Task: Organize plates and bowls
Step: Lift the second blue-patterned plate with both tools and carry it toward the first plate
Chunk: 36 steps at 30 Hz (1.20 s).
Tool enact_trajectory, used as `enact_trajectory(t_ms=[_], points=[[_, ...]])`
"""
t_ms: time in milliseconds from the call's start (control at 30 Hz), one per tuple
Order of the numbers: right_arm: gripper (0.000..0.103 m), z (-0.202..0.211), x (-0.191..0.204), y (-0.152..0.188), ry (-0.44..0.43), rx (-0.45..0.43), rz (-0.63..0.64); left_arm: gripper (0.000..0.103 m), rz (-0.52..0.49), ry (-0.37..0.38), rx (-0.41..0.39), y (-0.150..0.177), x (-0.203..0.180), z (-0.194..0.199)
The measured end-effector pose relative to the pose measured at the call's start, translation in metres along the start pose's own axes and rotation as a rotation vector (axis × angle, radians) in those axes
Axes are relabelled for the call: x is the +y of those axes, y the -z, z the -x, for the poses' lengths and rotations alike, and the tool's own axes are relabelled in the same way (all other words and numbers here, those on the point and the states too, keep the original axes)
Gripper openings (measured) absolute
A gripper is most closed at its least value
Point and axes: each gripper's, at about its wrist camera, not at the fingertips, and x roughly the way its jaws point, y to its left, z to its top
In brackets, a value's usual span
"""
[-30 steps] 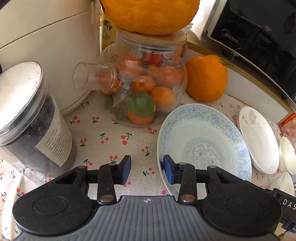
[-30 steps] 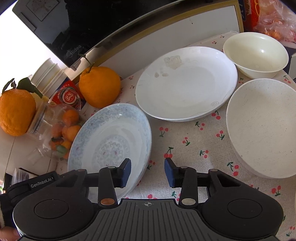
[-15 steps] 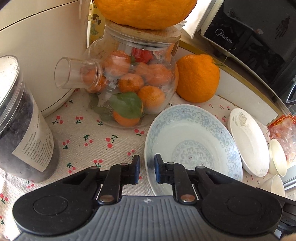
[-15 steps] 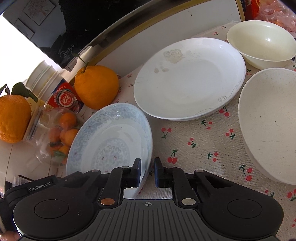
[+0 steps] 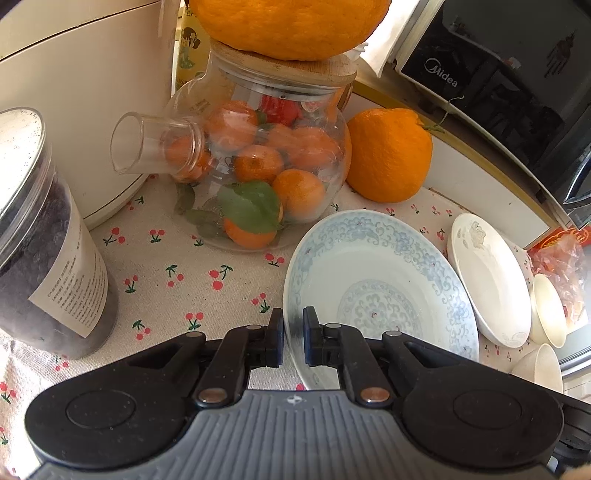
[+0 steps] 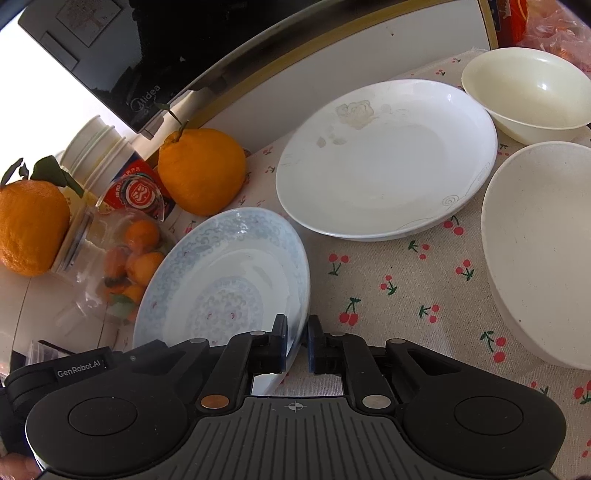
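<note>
A blue-patterned plate (image 5: 376, 280) lies on the cherry-print cloth; it also shows in the right wrist view (image 6: 221, 280). My left gripper (image 5: 293, 338) is shut on its left rim. My right gripper (image 6: 297, 343) is shut on its right rim. A white plate (image 6: 384, 162) with a faint flower lies behind it and also shows in the left wrist view (image 5: 487, 277). A cream bowl (image 6: 524, 92) stands at the back right. A speckled white bowl (image 6: 539, 251) stands at the right.
A glass jar of small oranges (image 5: 258, 177) with a large orange (image 5: 291, 26) on its lid stands at the back. A loose orange (image 5: 388, 155), a dark-filled canister (image 5: 40, 258), a white appliance (image 5: 81, 74) and a black microwave (image 5: 498, 85) surround the plates.
Both grippers have closed from open onto opposite rims of the blue-patterned plate. Both have moved slightly closer to it.
</note>
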Motion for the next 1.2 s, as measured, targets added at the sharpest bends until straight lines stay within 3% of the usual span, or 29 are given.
enact_trajectory(t_ms=[633, 1200], points=[[0.012, 0.052, 0.008, 0.008, -0.034, -0.037, 0.05, 0.008, -0.064, 0.044, -0.077, 0.01, -0.015, 0.057], [0.014, 0.128, 0.01, 0.054, -0.03, -0.093, 0.12, 0.008, -0.13, 0.068, -0.15, 0.054, -0.024, 0.121]])
